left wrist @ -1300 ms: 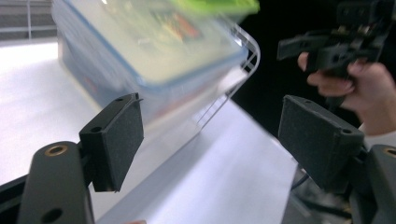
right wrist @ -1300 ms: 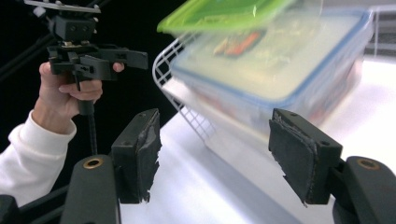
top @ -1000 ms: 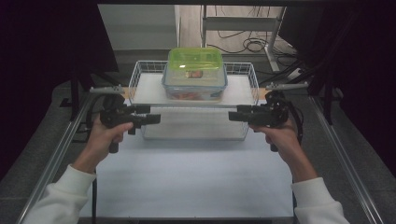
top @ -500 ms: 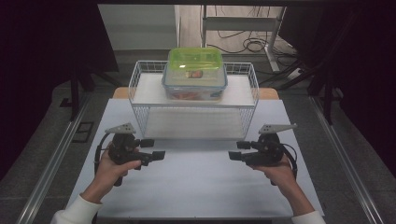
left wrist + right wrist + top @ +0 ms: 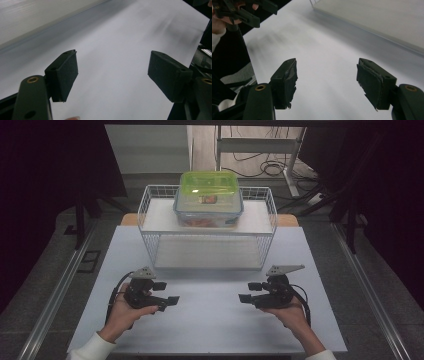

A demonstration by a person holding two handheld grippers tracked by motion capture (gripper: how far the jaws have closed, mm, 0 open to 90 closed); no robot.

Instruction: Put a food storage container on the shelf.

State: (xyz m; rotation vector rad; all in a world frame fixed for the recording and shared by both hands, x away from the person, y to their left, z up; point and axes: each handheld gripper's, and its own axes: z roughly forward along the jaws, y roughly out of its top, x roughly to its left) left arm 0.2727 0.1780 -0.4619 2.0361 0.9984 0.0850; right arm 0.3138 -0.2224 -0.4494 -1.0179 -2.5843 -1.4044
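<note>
High view: a white wire rack point(image 5: 150, 227) stands at the far end of the white table mat point(image 5: 210, 320), and on its top shelf sits a clear food container with a green lid point(image 5: 209, 199), something reddish inside. Left gripper point(image 5: 169, 293) and right gripper point(image 5: 246, 292) hover low over the mat in front of the rack, jaws pointing inward at each other, spread and holding nothing. Both are well short of the rack and lower than its top shelf, so the container lies beyond and above them, roughly midway between the two, likely a ready pose before reaching up

Left gripper view: its jaws stand wide apart over bare mat, with the rack's lower shelf point(image 5: 37, 17) alongside

Right gripper view: jaws likewise spread and empty over the mat; the rack's lower shelf point(image 5: 387, 20) runs beside them, and the left gripper is seen farther off
</note>
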